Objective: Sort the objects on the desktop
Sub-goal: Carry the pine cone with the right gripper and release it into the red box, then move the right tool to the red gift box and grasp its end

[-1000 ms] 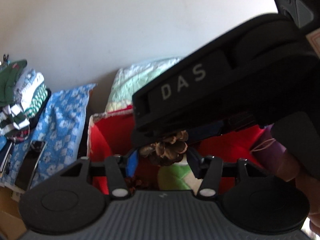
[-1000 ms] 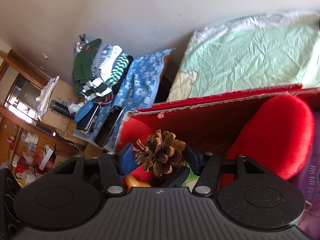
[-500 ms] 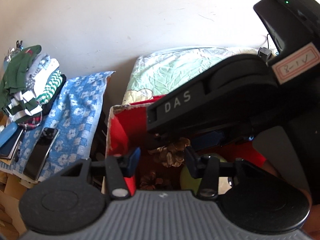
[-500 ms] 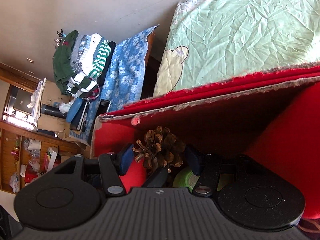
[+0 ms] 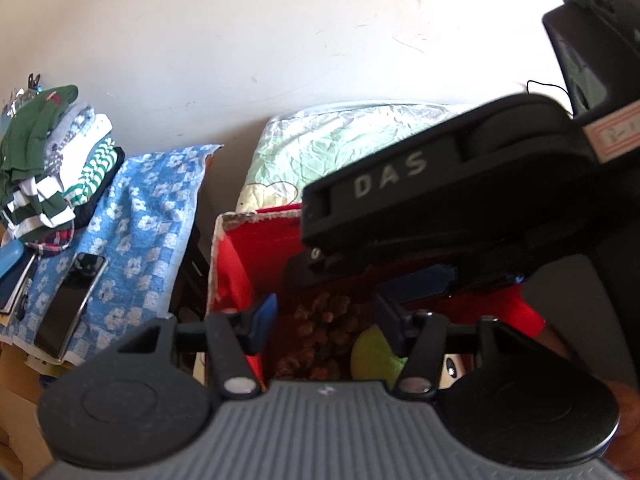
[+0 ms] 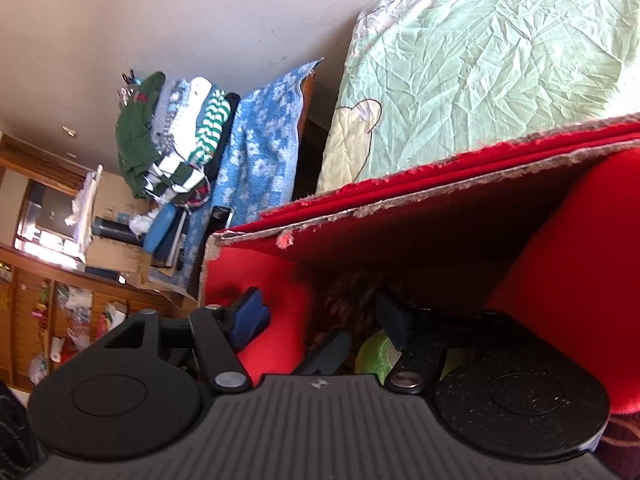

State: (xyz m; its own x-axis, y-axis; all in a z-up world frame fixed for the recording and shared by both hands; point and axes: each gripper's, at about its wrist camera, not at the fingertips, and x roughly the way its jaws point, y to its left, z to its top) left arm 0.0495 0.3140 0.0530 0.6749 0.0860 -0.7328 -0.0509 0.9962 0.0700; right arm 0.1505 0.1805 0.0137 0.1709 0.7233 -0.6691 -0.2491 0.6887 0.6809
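At the lower centre of the right wrist view, the right gripper (image 6: 320, 322) hangs spread and empty inside the red box (image 6: 460, 216), the pine cone (image 6: 348, 300) lying in shadow between its fingers. The left gripper (image 5: 326, 320), also spread, hovers above pine cones (image 5: 324, 332). A blue towel (image 5: 144, 216) lies at left.

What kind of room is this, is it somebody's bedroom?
Probably a bedroom at home. There is a bed with a pale green quilt against the wall, a pile of folded clothes on a blue flowered towel, and a red box with pinecones in it.
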